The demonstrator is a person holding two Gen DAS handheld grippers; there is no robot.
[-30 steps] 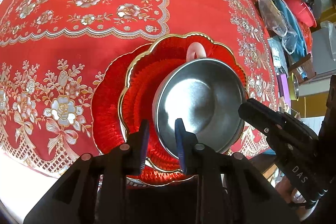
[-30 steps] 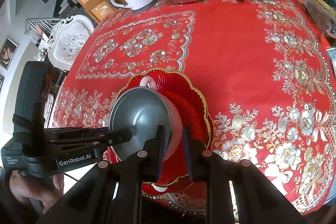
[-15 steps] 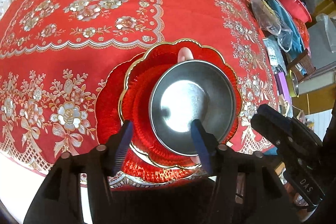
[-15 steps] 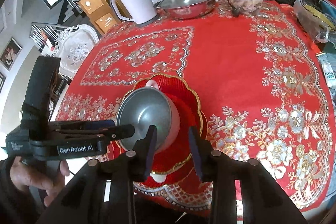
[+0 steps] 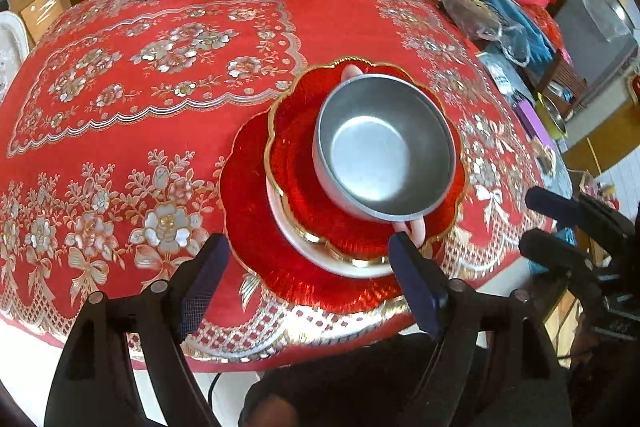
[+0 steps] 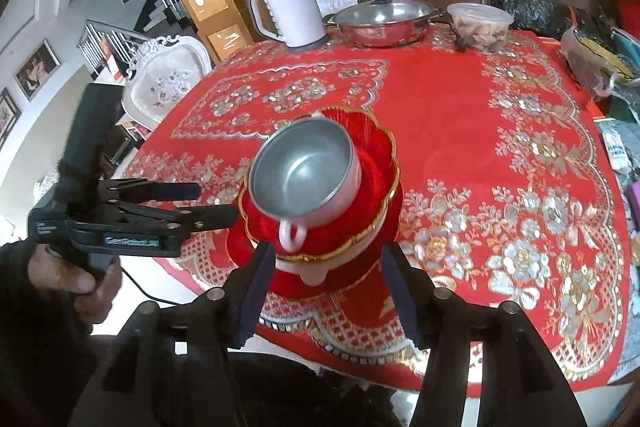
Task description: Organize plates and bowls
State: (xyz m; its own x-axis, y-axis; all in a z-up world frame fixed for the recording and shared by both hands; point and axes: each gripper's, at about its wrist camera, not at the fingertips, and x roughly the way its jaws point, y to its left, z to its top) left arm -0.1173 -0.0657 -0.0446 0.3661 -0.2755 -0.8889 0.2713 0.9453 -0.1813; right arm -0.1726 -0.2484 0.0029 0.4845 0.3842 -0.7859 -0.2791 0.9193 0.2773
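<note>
Nesting for compactness, the steel bowl is seen stacked on red plates ahead of both spread, empty grippers.

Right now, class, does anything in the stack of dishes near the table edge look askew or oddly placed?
Yes. The metal bowl sits tilted in the red scalloped bowl, not nested level. That bowl sits off-centre on the red plate, which lies close to the table edge.

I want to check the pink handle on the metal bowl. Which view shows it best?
The right wrist view: the handle faces the camera, its loop open. In the left wrist view the bowl hides most of it; only pink tabs show at near and far rims.
</note>
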